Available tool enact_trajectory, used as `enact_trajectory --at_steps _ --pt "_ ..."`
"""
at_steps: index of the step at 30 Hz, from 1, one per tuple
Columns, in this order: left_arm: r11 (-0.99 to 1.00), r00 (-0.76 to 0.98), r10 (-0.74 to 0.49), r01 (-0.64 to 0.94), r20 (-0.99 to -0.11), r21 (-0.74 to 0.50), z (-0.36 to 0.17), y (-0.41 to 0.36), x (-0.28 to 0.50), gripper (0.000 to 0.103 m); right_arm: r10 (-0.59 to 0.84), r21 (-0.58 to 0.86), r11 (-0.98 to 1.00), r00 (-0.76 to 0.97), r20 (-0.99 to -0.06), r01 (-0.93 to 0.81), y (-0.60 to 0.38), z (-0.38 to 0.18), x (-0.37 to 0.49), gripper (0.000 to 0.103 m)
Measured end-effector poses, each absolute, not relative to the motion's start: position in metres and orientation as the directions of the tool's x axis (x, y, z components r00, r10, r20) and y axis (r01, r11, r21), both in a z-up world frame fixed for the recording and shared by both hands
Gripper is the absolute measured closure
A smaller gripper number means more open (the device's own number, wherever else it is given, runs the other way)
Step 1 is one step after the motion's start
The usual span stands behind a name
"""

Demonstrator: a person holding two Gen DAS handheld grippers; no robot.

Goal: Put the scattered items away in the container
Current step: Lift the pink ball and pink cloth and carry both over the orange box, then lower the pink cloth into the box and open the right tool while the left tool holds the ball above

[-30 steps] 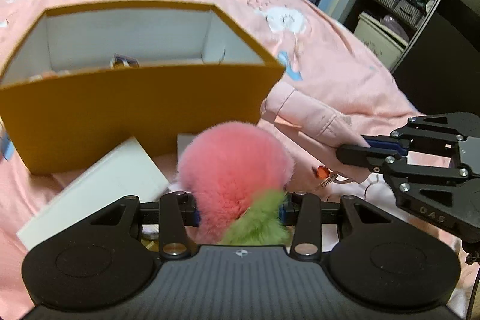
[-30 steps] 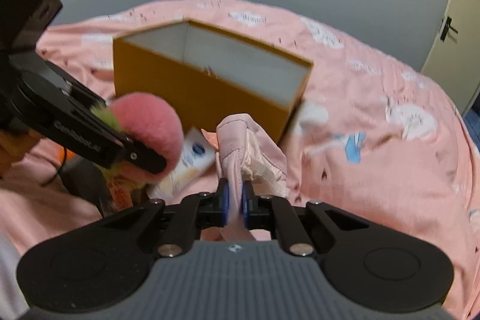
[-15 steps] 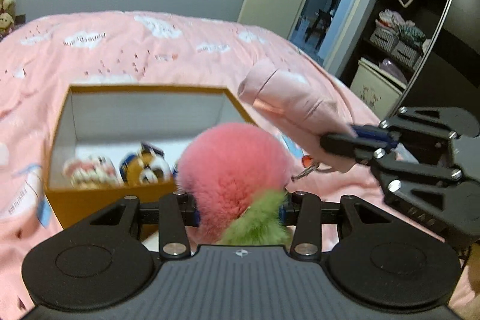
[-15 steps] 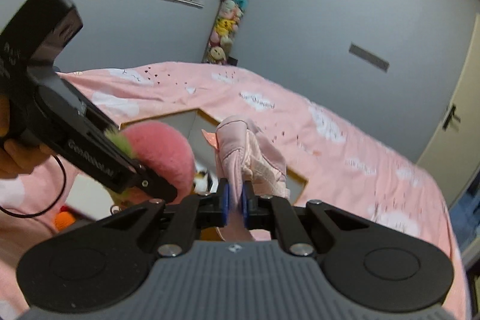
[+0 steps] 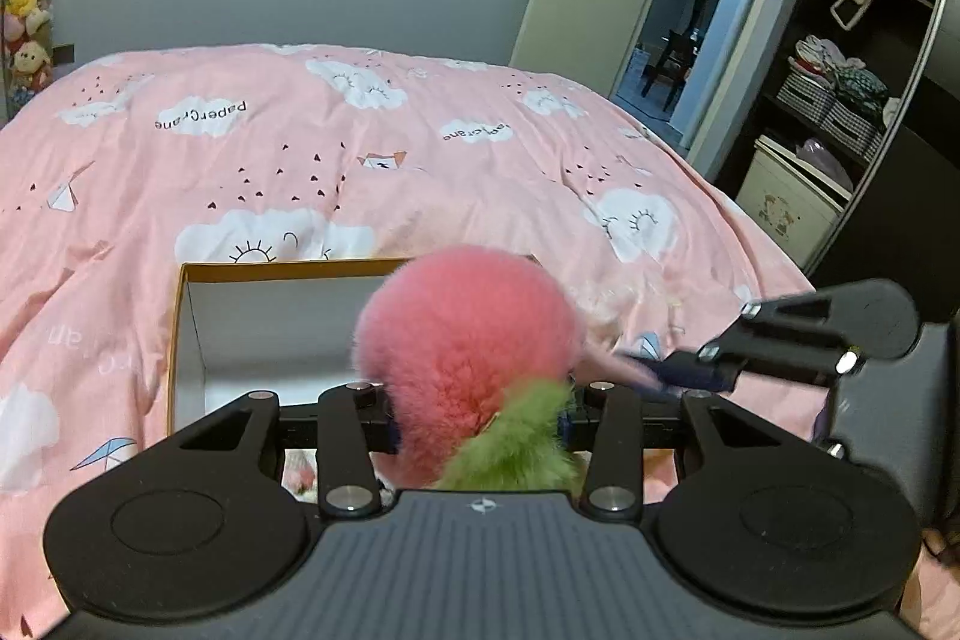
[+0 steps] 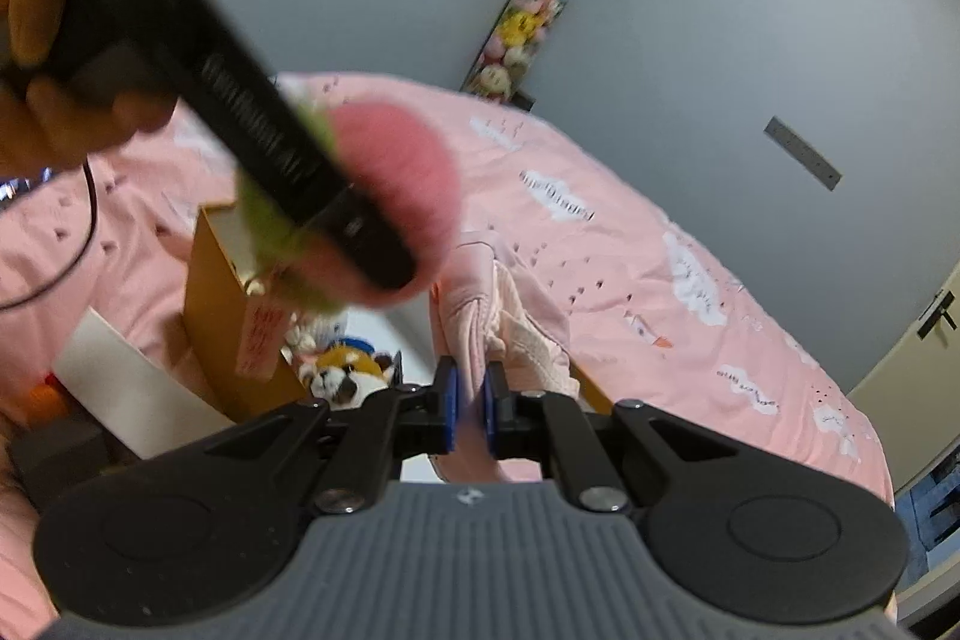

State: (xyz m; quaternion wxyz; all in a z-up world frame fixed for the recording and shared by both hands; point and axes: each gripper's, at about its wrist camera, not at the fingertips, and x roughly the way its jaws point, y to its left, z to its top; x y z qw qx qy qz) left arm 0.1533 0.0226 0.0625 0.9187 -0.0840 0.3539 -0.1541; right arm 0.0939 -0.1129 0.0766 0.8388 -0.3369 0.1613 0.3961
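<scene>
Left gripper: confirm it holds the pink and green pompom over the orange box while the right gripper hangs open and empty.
Wrong about the right gripper: the right wrist view shows it shut on a pink cloth. The left gripper does hold the pompom over the orange box.

Fluffy pompom (image 5: 468, 334) is hot pink with a lime green tuft, the box (image 5: 180, 340) mustard-orange outside, white inside. Duvet (image 5: 300, 160) is pink with white clouds; the garment (image 6: 480, 304) pale pink.
</scene>
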Motion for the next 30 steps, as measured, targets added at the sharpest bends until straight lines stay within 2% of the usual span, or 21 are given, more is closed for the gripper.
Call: enact_trajectory --at_steps 8,16,26,30 --pt "0.934 0.653 -0.349 0.182 -0.673 -0.307 0.027 0.023 0.19 0.055 0.453 -0.392 0.472 0.599 -0.661 -0.789 -0.088 0.048 0.133 0.094" --pt "0.918 0.616 -0.367 0.116 -0.697 -0.38 -0.001 0.018 0.218 0.055 0.366 -0.261 0.522 0.49 -0.791 -0.812 -0.082 0.032 0.169 0.093" --pt "0.936 0.52 -0.32 0.042 -0.792 -0.35 -0.028 -0.004 0.221 0.054 0.375 -0.047 0.583 0.32 -0.87 -0.811 -0.087 0.024 0.198 0.091" --pt "0.938 0.502 -0.308 0.018 -0.808 -0.346 -0.035 -0.003 0.221 0.054 0.395 0.031 0.6 0.262 -0.88 -0.8 -0.093 0.025 0.202 0.087"
